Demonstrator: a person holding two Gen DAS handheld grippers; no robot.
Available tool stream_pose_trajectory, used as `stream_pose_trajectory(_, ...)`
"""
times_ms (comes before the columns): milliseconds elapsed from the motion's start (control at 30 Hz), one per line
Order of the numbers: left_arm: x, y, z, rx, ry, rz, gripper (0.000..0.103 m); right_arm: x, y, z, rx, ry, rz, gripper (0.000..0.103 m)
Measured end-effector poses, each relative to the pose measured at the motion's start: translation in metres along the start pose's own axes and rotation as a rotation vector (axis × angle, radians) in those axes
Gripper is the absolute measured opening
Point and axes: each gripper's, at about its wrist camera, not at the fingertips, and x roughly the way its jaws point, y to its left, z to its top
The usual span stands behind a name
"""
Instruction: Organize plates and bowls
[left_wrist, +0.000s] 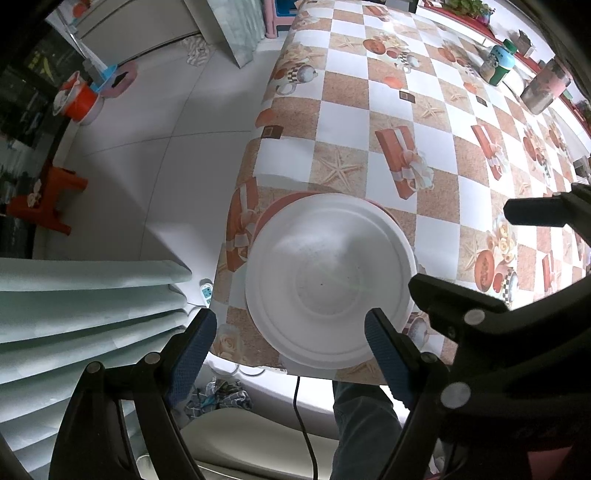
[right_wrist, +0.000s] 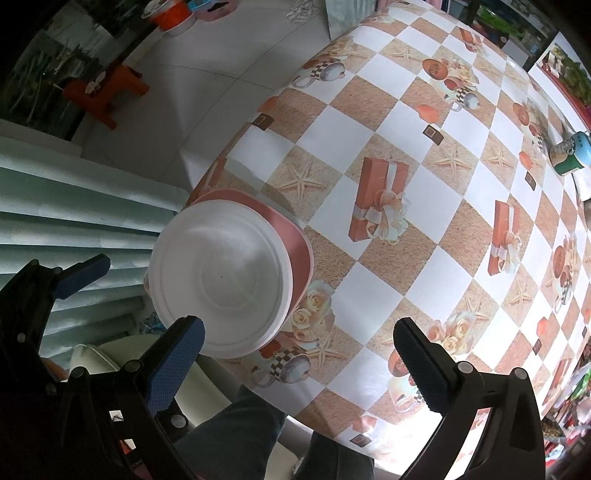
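1. Left wrist view: the left gripper (left_wrist: 290, 332) points down with its jaws wide apart and nothing between the blue pads (left_wrist: 192, 354).
2. A white bowl (left_wrist: 328, 280) sits on a pink plate (left_wrist: 271, 210) near the table's (left_wrist: 436, 155) corner, below and between the fingers, untouched.
3. The right gripper's black frame shows at the right edge.
4. A green jar (left_wrist: 498, 64) and a metal cup (left_wrist: 545, 86) stand far across the table.
5. Right wrist view: the right gripper (right_wrist: 299, 338) also gapes wide and holds nothing.
6. The bowl (right_wrist: 221, 280) on the plate (right_wrist: 299, 243) lies left of the gap, just above the left pad (right_wrist: 177, 365); contact cannot be told.
7. The left gripper's finger (right_wrist: 83, 275) shows at far left.
8. A person's trouser leg (right_wrist: 236, 435) is below the table edge.
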Motion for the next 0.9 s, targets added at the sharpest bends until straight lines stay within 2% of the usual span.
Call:
stream_pose_trajectory(333, 0.0012, -0.0004, -0.0013, -0.007, 0.004, 0.003, 0.085, 0.0002, 0.0038, -0.0003, -0.028, -0.006, -0.018, 0.103)
stream_pose_trajectory(767, 0.0051, -0.0006, -0.0006, -0.024, 0.03, 0.028, 0.085, 0.0028, 0.0003, 0.0009, -0.04, -0.003, 0.009, 0.103)
stream_pose_trajectory(900, 0.0016, -0.0026, 0.0036, -0.033, -0.004, -0.009, 0.085, 0.0033, -0.0037, 0.0015, -0.037, -0.003, 0.022, 0.103)
